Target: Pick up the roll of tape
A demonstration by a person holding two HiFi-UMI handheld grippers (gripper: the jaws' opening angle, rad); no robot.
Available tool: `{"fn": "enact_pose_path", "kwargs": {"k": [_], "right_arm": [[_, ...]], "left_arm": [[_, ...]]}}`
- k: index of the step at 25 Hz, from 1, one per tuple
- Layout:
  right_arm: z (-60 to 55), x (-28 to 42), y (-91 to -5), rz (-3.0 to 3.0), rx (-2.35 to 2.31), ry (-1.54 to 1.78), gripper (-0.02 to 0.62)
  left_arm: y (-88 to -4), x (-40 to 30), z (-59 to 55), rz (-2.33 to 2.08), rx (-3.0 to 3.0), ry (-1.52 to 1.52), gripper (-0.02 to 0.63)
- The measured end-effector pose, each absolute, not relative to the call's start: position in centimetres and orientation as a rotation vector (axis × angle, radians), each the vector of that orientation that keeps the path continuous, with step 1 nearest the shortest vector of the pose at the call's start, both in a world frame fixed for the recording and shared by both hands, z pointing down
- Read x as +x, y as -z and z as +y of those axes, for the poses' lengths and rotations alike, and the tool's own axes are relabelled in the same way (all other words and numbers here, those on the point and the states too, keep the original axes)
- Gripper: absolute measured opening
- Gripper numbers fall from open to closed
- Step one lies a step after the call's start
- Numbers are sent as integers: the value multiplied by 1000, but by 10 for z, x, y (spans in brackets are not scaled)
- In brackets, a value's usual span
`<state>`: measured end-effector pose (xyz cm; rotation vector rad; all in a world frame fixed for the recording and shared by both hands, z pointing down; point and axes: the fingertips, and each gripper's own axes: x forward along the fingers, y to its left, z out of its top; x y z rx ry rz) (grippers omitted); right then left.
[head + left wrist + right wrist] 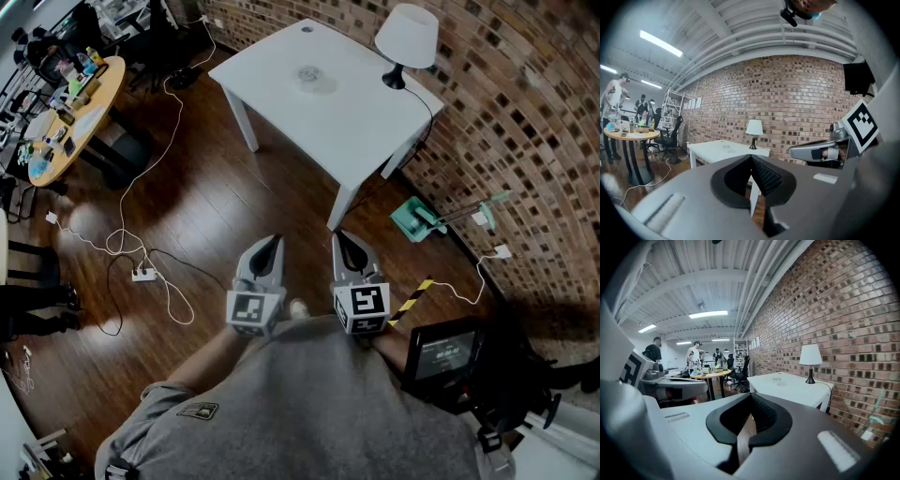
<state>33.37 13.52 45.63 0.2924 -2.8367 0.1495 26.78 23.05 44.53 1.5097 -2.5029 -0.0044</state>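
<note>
Roll of tape: a see-through ring lying flat on the white table, near the middle of the top. Nothing touches it. It is well apart from both grippers.
Left gripper: held out in front of the person's chest, over the wood floor. Its two jaws are pressed together and there is nothing between them.
Right gripper: just beside the left one, side by side and not touching it. Its jaws are closed too and hold nothing.
Where they point: both tips face the white table and tip a little downward.
Lamp: it has a white shade and a black foot. It stands on the far corner of the white table, close to the brick wall. Its black cord runs over the table's edge.
Round table: it has a wood top and stands off to the left, well apart from the white table. Small bottles and bits cover it.
White cable: it wiggles over the floor to a power strip.
Green thing: it lies on the floor by the wall, to the right of the white table. I cannot tell what it is.
Grey shirt: the person holding the grippers wears it.
People: a few stand far back by the round table.
</note>
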Motion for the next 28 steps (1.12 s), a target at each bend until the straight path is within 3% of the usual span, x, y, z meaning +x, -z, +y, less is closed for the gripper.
{"fn": "enact_pose_path", "kwargs": {"k": [13, 28], "right_arm": [[146, 276, -458, -2848, 234, -137, 14], [29, 178, -465, -2846, 245, -213, 14]], "left_arm": [[-451, 216, 243, -2531, 1456, 9, 2], [-444, 107, 124, -2544, 1439, -42, 2]]}}
